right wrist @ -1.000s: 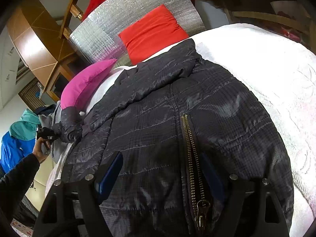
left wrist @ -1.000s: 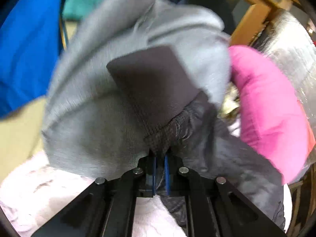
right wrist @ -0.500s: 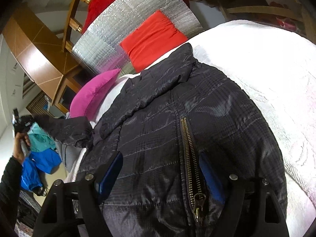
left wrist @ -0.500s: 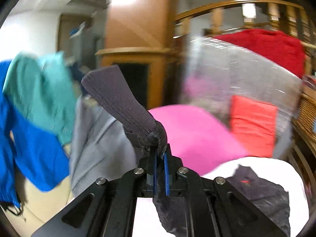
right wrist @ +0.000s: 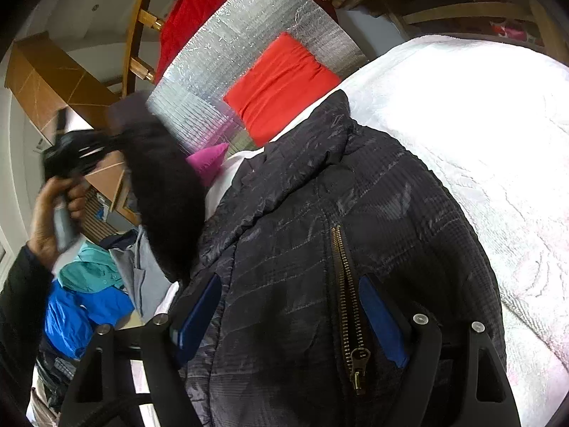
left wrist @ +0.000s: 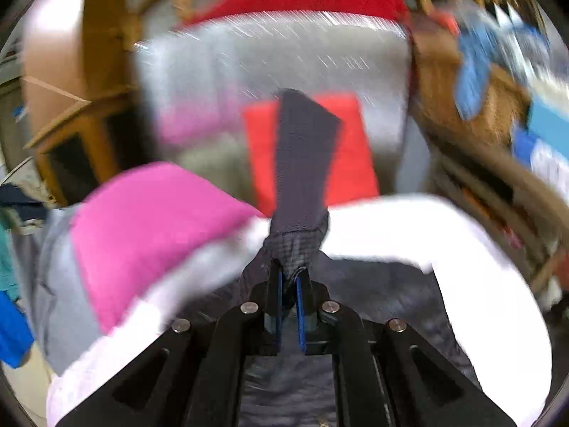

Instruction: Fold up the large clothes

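White blanket (right wrist: 480, 135) covers the bed, and my dark jacket (right wrist: 320, 249) lies flat on it. My right gripper (right wrist: 290, 323) is spread wide over the zipper (right wrist: 346, 306). My left gripper (left wrist: 288, 302) pinches the sleeve cuff (left wrist: 302, 163), lifted up.

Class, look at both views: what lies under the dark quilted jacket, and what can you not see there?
Under the dark quilted jacket a white textured blanket shows around its edges. Whatever lies beneath the jacket's middle is covered.
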A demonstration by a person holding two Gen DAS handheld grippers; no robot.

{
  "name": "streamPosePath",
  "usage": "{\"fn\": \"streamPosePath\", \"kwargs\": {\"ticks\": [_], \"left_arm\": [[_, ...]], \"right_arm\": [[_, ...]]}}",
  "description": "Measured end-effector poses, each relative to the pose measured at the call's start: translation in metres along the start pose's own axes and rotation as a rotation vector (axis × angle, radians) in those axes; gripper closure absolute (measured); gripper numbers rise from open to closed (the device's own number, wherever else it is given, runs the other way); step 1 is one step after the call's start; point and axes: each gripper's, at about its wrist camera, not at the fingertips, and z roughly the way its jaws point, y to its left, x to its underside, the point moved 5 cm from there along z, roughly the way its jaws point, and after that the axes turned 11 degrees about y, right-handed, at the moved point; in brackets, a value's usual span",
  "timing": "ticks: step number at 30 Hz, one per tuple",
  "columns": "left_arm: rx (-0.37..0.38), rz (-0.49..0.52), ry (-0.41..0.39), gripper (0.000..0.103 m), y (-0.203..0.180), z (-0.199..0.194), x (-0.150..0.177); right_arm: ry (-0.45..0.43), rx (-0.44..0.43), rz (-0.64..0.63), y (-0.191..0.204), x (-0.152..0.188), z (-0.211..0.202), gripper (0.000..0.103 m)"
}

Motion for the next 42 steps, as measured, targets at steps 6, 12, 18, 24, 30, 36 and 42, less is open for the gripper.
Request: {"fn": "streamPosePath", "kwargs": {"ticks": [6, 12, 18, 24, 30, 36, 42], "left_arm": [[-0.006, 0.146, 0.263, 0.047, -0.076, 0.095, 0.057], [-0.012, 0.117, 0.361, 0.046, -0.051, 0.108, 0.107], [-0.029, -0.048, 0.314, 0.039, 0.024, 0.081, 0.157], [-0.175, -0.224, 0.252, 0.038, 0.108, 0.050, 0.241], [-0.126, -0.438, 0.176, 0.037, 0.154, 0.018, 0.314], [-0.019, -0.661, 0.091, 0.036, 0.177, 0.006, 0.348], [0.010, -0.727, 0.069, 0.032, 0.184, 0.016, 0.355]], "right_arm": [[-0.004, -0.020, 0.011, -0.004, -0.003, -0.002, 0.021], [-0.013, -0.021, 0.008, -0.003, -0.004, -0.003, 0.021], [-0.012, 0.007, 0.004, -0.003, -0.004, -0.002, 0.021], [0.011, 0.056, -0.013, -0.002, 0.000, 0.003, 0.021], [0.091, 0.020, -0.010, 0.007, 0.007, 0.005, 0.021], [0.101, -0.150, 0.038, 0.054, -0.055, 0.014, 0.021], [0.177, -0.140, 0.159, 0.058, -0.122, 0.094, 0.021]]}}
